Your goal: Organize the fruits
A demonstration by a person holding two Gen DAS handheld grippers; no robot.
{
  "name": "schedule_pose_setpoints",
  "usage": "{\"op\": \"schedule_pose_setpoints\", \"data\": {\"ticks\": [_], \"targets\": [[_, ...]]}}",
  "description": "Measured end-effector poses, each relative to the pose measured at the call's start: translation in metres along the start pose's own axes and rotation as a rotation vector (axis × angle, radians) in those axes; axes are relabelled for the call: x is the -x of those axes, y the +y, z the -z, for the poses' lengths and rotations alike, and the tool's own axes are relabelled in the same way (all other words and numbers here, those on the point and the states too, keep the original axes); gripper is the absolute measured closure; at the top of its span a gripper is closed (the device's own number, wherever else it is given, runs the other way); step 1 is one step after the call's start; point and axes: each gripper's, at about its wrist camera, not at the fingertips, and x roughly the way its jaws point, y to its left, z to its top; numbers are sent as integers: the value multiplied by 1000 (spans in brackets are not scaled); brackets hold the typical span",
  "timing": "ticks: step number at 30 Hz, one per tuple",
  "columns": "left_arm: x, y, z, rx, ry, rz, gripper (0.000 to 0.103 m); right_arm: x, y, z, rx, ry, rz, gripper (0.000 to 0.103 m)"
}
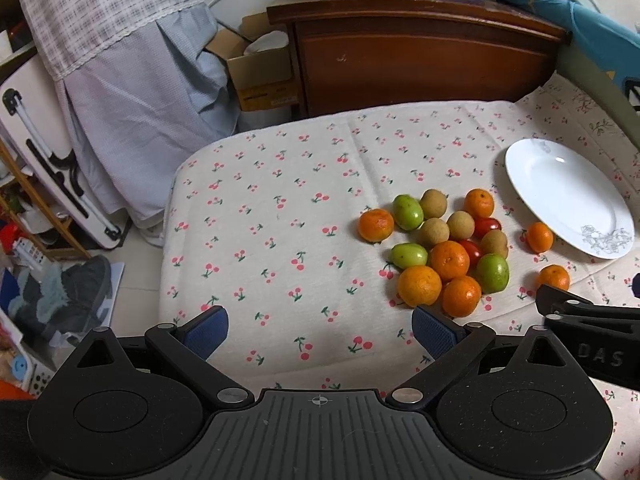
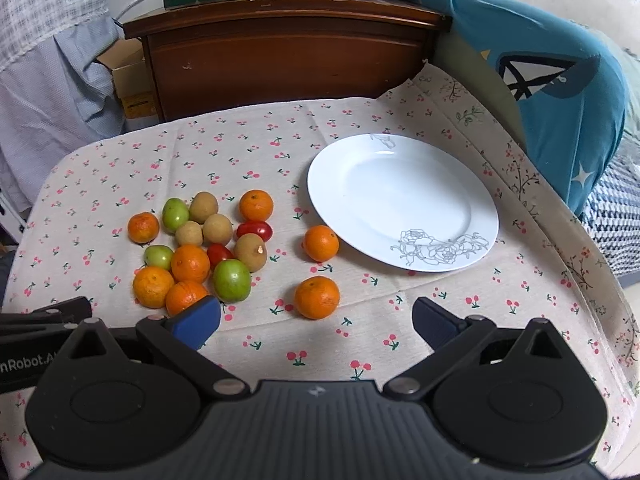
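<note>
A heap of small fruit (image 2: pixel 200 248) is spread on a cherry-print cloth (image 2: pixel 120 168), with a white plate (image 2: pixel 404 200) lying empty just beside it. Two oranges are set apart from the heap: one (image 2: pixel 321 243) touching or nearly touching the plate's rim, the other, the nearest orange (image 2: pixel 317 297), just ahead of the right gripper (image 2: pixel 316 320), which is held wide with nothing between its blue pads (image 2: pixel 198 320). The left gripper (image 1: pixel 320 330) is likewise held wide and empty over bare cloth, the heap lying off to its right.

The oranges are judged light and firm enough for a squeeze across the middle, though round and likely to roll. The red tomatoes (image 2: pixel 254 230) are judged soft, thin-skinned and easily burst. The green fruits (image 2: pixel 232 280) and brown longans (image 2: pixel 217 229) appear firmer; packed close, they are likely to be jostled when a neighbour is taken.

The whole plate and a blue pillow (image 2: pixel 560 92) are shown only in the right wrist view. In the left wrist view the plate is seen at the frame's right side, part of the other gripper's body juts in below it, and the cluttered floor (image 1: pixel 60 280) beyond the cloth's edge is revealed.
</note>
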Motion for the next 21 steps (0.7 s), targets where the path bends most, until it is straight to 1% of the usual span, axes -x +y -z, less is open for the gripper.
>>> {"op": "schedule_pose_setpoints", "data": {"ticks": [2, 5, 8, 10, 14, 16, 17, 20, 21], "targets": [[1, 5, -2, 10, -11, 7, 4, 3, -10, 0, -27, -19, -8, 4], [-1, 17, -7, 43, -6, 46, 4, 8, -32, 0, -82, -38, -31, 5], [-1, 24, -13, 49, -16, 71, 4, 11, -52, 1, -122, -52, -32, 9], [-1, 25, -16, 36, -22, 89, 4, 12, -61, 3, -134, -55, -31, 14], [-2, 22, -19, -3, -39, 123, 6, 9, -68, 10, -141, -50, -72, 21], [-3, 20, -16, -8, -57, 132, 6, 7, -67, 13, -123, -60, -92, 29], [-4, 19, -14, -11, -62, 134, 6, 4, -65, 15, -112, -57, -95, 31], [-12, 15, -8, -30, -40, 155, 6, -5, -63, 17, -114, -41, -139, 39], [-14, 14, -6, -35, -35, 163, 8, -8, -62, 18, -112, -43, -159, 43]]}}
